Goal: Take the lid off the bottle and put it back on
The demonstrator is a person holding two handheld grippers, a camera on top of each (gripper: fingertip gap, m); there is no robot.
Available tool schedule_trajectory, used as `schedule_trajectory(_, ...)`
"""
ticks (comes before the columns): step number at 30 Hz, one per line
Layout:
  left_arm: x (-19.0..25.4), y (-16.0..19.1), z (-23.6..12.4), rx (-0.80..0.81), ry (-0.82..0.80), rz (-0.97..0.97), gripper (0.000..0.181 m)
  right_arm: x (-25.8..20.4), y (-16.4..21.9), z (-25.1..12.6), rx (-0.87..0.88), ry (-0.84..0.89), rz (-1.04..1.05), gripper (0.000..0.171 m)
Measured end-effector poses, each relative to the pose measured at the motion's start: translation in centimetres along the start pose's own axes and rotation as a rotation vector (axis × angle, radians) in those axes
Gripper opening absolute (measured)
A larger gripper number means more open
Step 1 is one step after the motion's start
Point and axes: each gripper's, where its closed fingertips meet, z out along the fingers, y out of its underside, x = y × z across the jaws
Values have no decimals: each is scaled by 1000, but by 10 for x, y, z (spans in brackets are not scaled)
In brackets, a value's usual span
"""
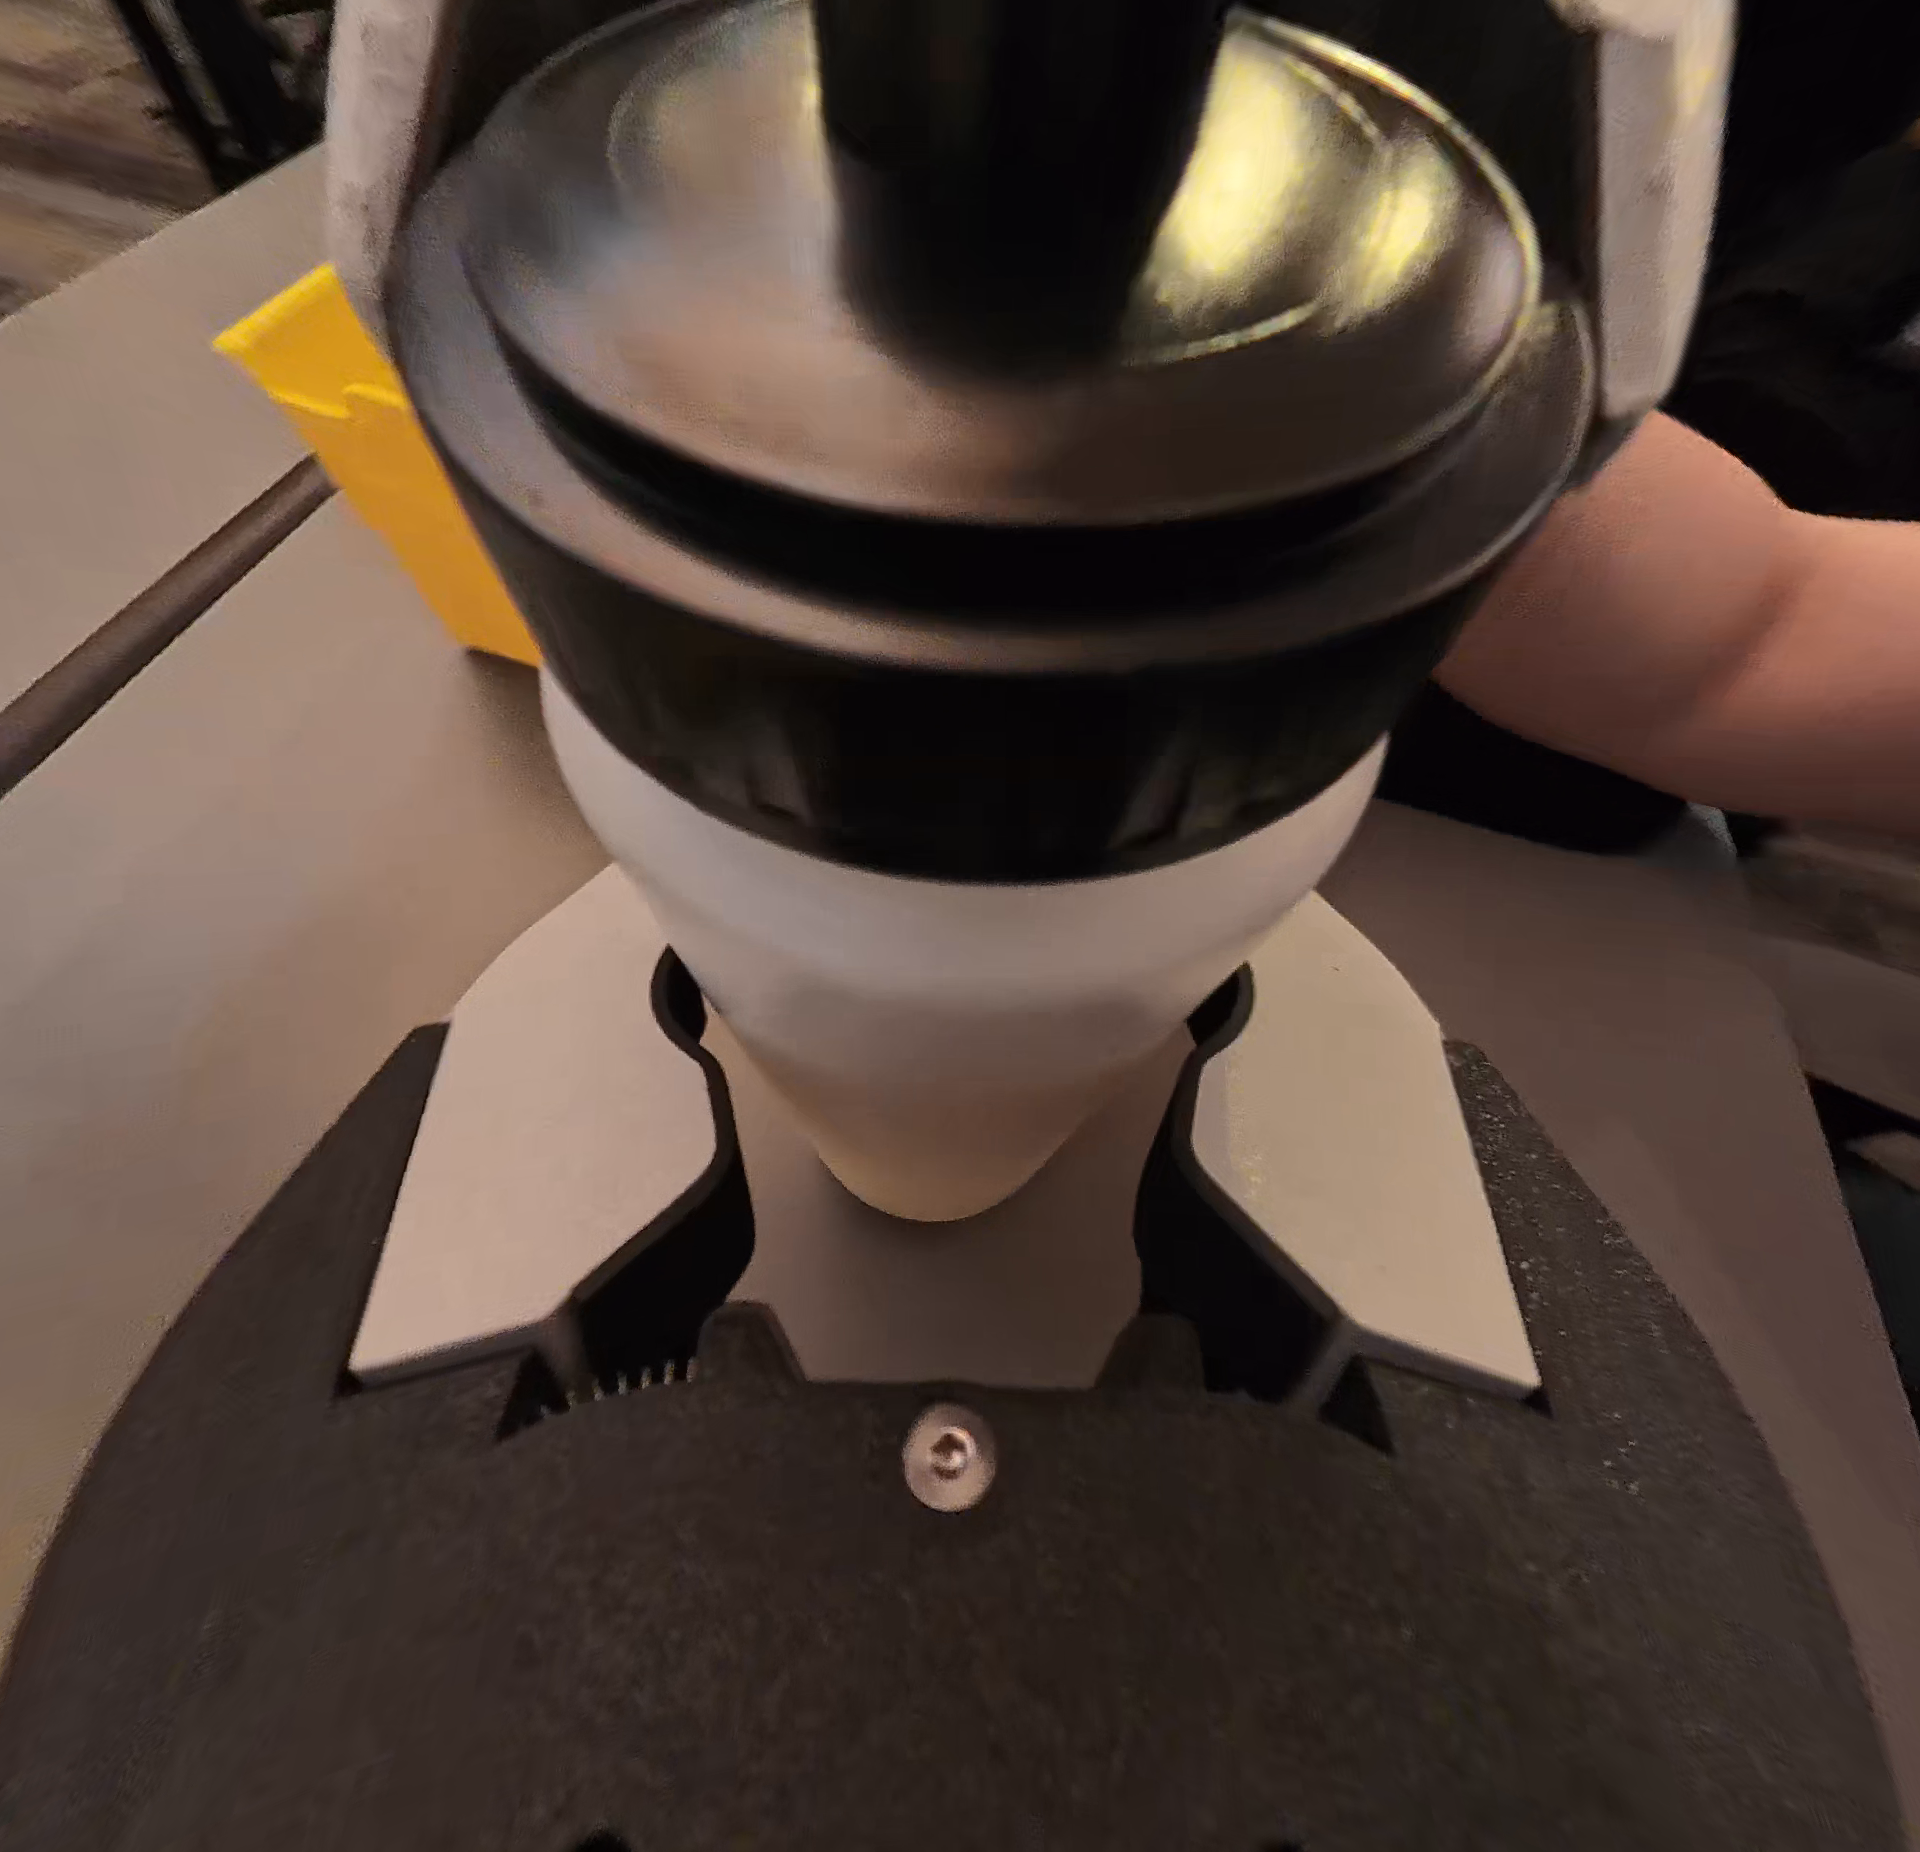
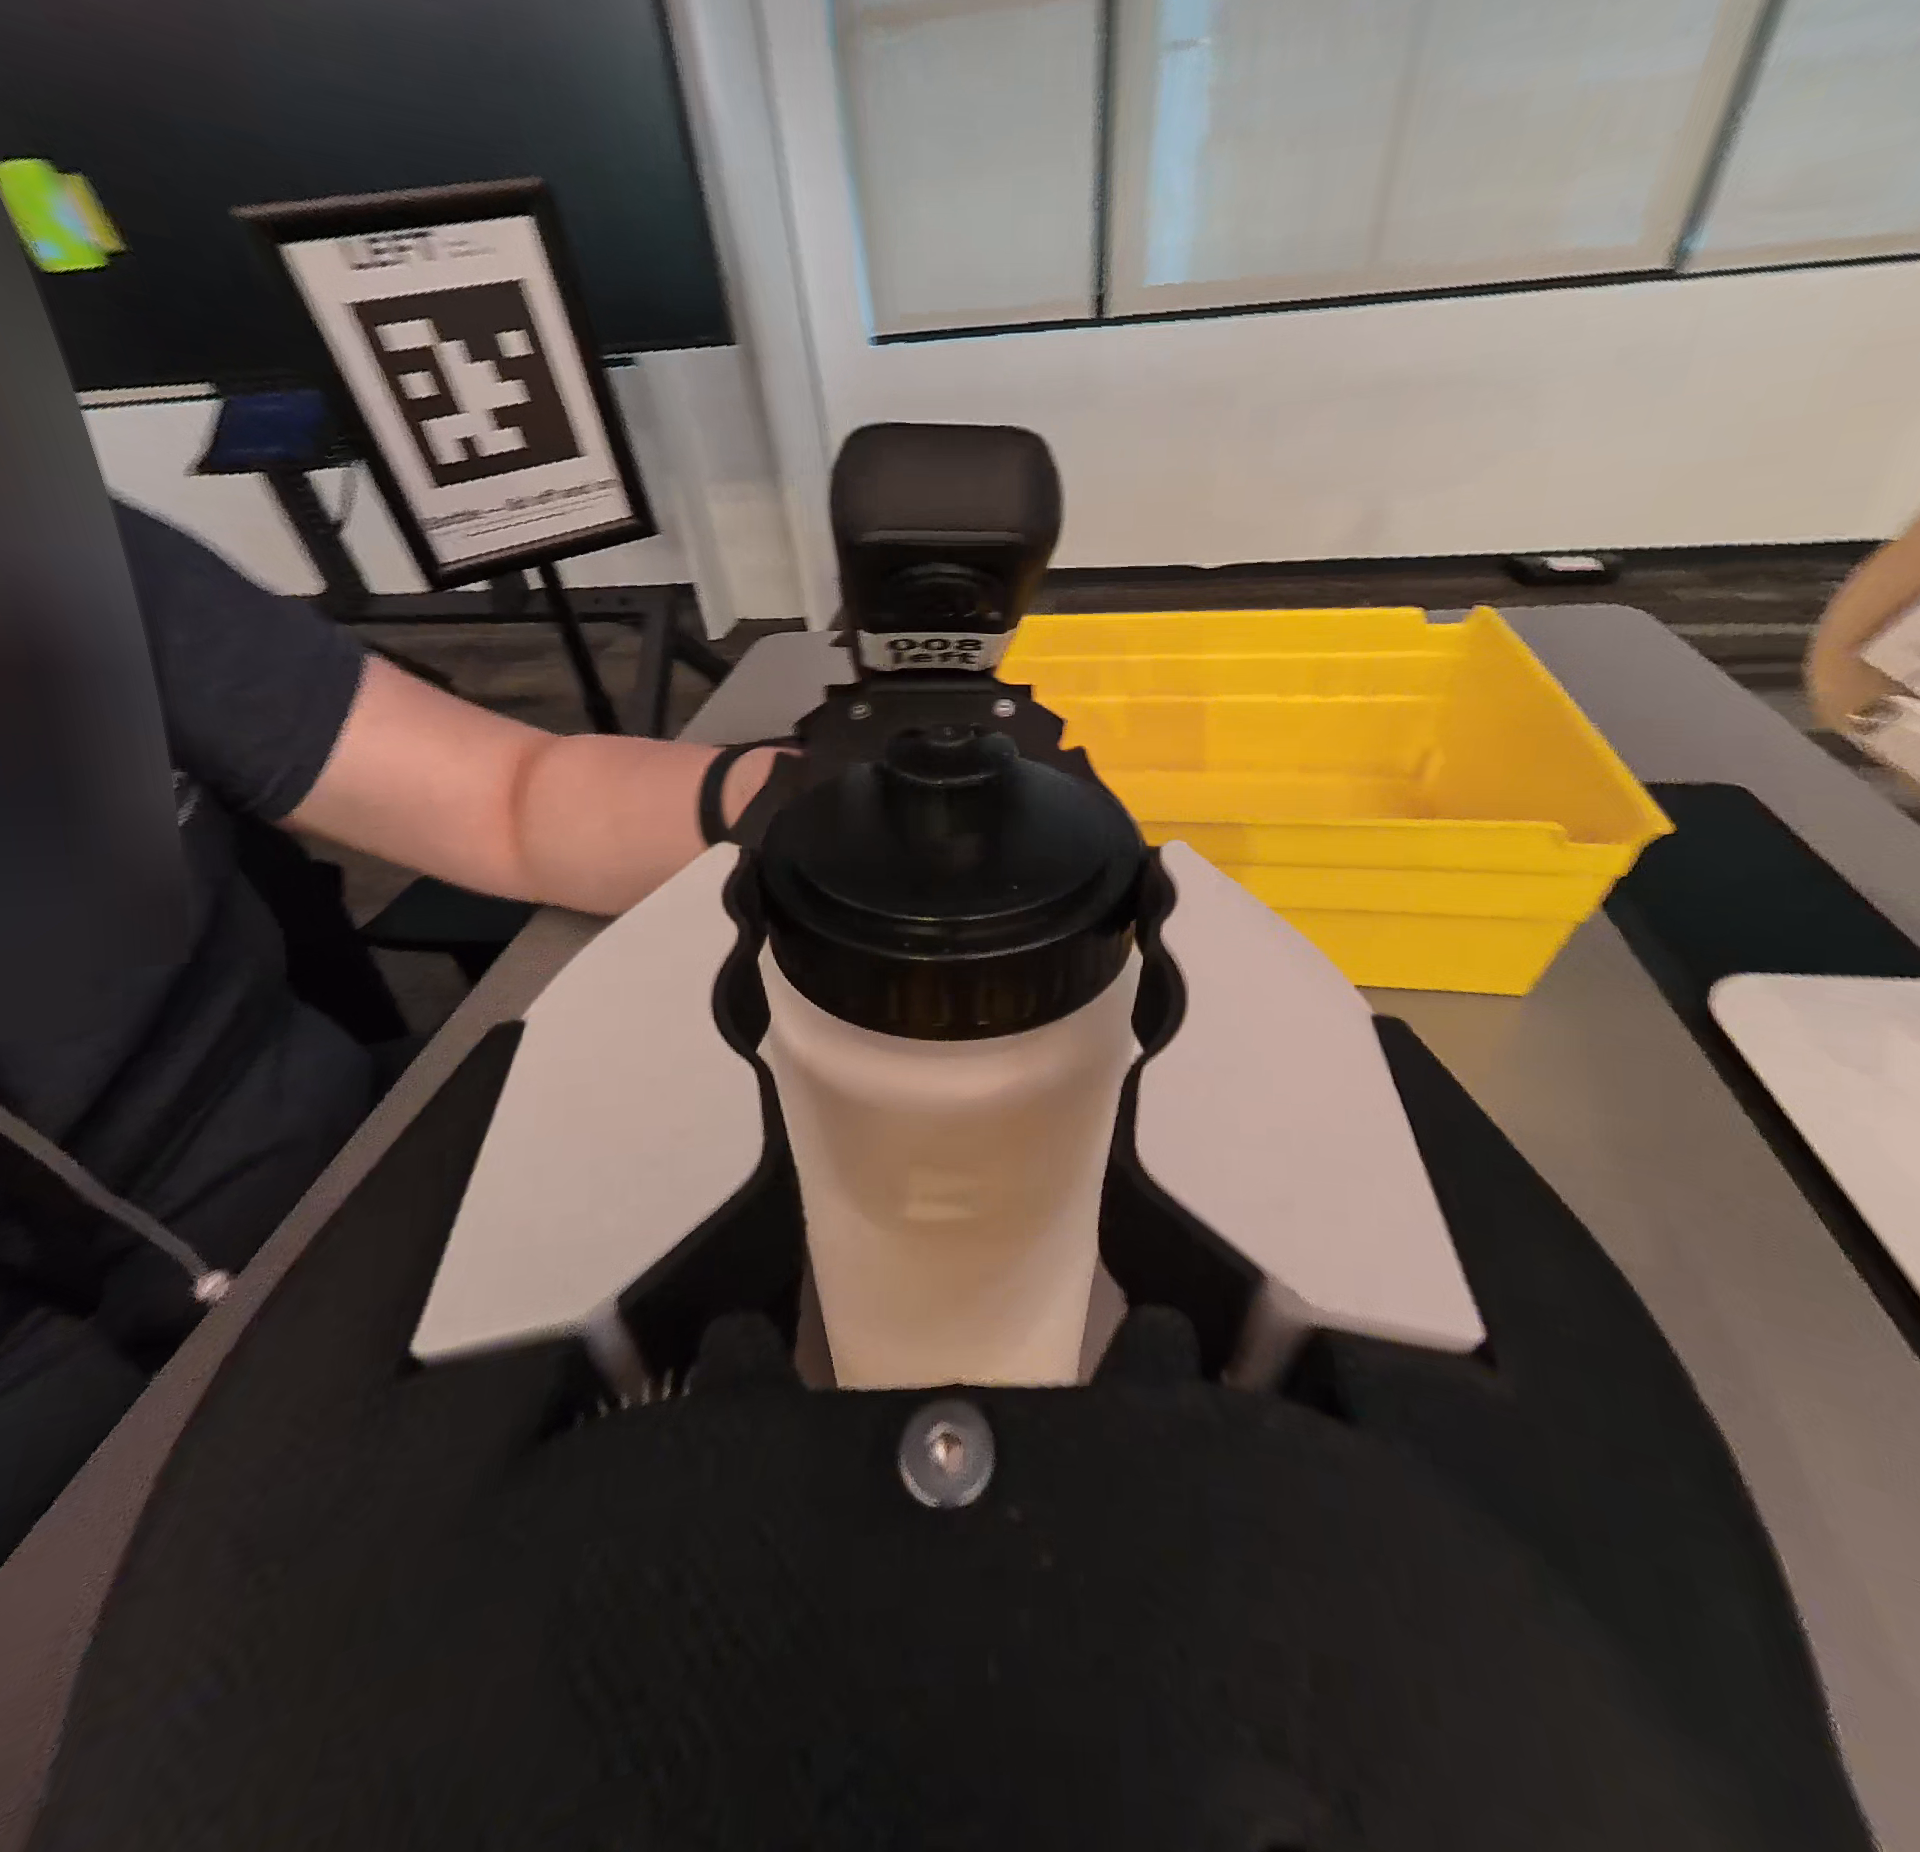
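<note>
A white bottle (image 2: 940, 1158) with a black lid (image 2: 940, 919) is held between both grippers above the grey table (image 1: 208, 867). The lid sits on the bottle's neck and its spout points up. My right gripper (image 2: 945, 929) is shut on the lid, one black pad on each side. Its white fingers (image 1: 358, 192) show on both sides of the blurred lid (image 1: 987, 722) in the left wrist view. My left gripper (image 1: 951, 1013) is shut on the white bottle body (image 1: 935, 1023) below the lid. It shows behind the bottle in the right wrist view (image 2: 935, 722).
A yellow bin (image 2: 1351, 815) stands on the table behind the bottle and also shows in the left wrist view (image 1: 395, 472). A person's arm (image 2: 499, 815) reaches in from the left. A framed marker sign (image 2: 457, 389) stands beyond the table. A white slab (image 2: 1829, 1075) and black mat (image 2: 1766, 888) lie right. The gap from one gripper's tips to the other's is roughly 9 centimeters.
</note>
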Motion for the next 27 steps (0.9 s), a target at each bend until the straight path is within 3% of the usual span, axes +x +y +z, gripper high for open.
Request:
schedule_trajectory(7,-54,1,-15,13,-373,-70,93,37,-2,11,-30,314,-55,70)
schedule_trajectory(15,-70,1,-25,87,-450,-156,93,56,-6,24,34,568,-22,70)
schedule_trajectory(18,-67,1,-23,82,-416,-131,93,53,-5,23,6,523,-14,73)
schedule_trajectory(20,-61,0,-19,70,-378,-101,93,53,-8,15,21,469,23,88)
schedule_trajectory(24,-53,-1,-14,71,-319,-79,93,42,-11,0,49,309,75,85)
schedule_trajectory(27,-51,-2,-13,82,-307,-60,93,38,-10,0,23,300,16,84)
